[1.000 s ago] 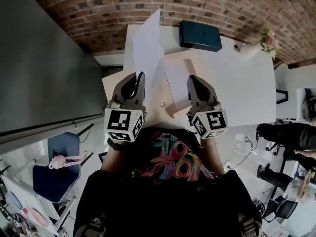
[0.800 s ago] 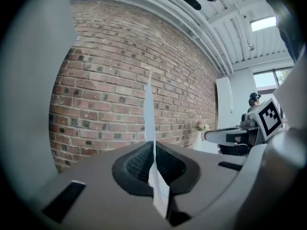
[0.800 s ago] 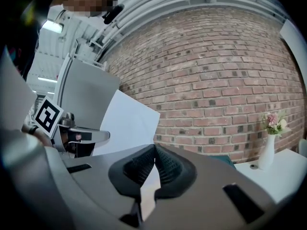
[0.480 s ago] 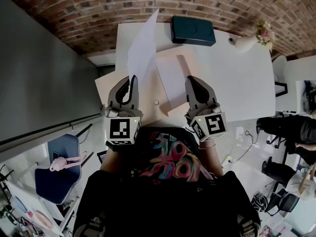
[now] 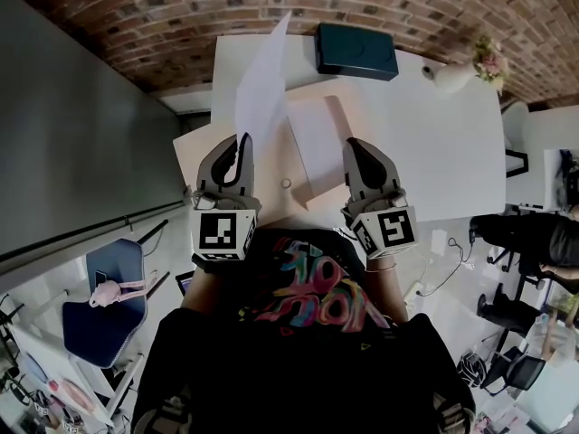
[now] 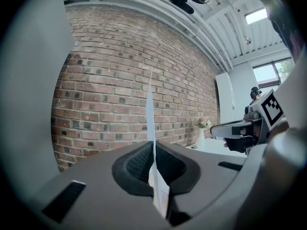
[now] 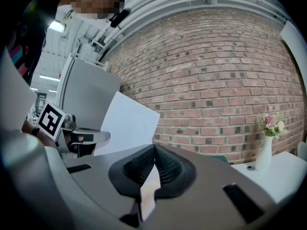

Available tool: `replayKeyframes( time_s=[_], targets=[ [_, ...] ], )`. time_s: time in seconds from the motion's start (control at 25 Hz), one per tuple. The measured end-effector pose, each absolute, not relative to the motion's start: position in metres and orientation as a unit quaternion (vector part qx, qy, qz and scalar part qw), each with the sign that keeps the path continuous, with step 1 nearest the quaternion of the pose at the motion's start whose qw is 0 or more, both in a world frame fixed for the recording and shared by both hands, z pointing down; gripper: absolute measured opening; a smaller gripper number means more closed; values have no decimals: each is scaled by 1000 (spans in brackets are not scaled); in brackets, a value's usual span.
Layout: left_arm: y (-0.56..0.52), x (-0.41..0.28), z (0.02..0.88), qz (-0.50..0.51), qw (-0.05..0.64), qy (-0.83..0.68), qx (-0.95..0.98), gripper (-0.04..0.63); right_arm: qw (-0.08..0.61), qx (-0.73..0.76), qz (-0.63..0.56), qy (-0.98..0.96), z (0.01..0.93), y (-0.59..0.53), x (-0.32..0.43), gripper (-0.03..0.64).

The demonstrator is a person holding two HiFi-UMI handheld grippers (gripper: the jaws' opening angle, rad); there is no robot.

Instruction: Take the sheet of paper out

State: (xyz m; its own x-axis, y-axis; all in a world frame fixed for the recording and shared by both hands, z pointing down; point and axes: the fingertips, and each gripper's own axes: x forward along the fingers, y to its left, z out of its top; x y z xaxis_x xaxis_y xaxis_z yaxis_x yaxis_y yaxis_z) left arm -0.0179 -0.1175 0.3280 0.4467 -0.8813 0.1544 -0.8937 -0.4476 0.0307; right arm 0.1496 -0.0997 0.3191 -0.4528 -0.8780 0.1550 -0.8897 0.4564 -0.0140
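The sheet of paper (image 5: 261, 84) stands up on its edge above the white table (image 5: 434, 152), just beside the tan folder (image 5: 312, 138) and clear of it. Your left gripper (image 5: 242, 145) is pinched tight on the sheet's bottom corner. In the left gripper view you see the sheet only edge-on, as a thin line, so its face is hidden there. Your right gripper (image 5: 351, 148) is squeezed on a thin pale flap. It looks like the tan folder's edge, but the jaws cover most of it. Farther back sit a dark box (image 5: 355, 51) and a white vase (image 5: 450, 77) of flowers. Your body hides the near table edge.
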Motion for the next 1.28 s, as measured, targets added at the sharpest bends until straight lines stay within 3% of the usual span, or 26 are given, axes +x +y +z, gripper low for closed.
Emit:
replayKeyframes(
  time_s=[1.28],
  targets=[
    [-122, -14, 325, 54, 50, -512, 856, 23, 72, 517, 59, -851, 323, -106, 153, 17]
  ],
)
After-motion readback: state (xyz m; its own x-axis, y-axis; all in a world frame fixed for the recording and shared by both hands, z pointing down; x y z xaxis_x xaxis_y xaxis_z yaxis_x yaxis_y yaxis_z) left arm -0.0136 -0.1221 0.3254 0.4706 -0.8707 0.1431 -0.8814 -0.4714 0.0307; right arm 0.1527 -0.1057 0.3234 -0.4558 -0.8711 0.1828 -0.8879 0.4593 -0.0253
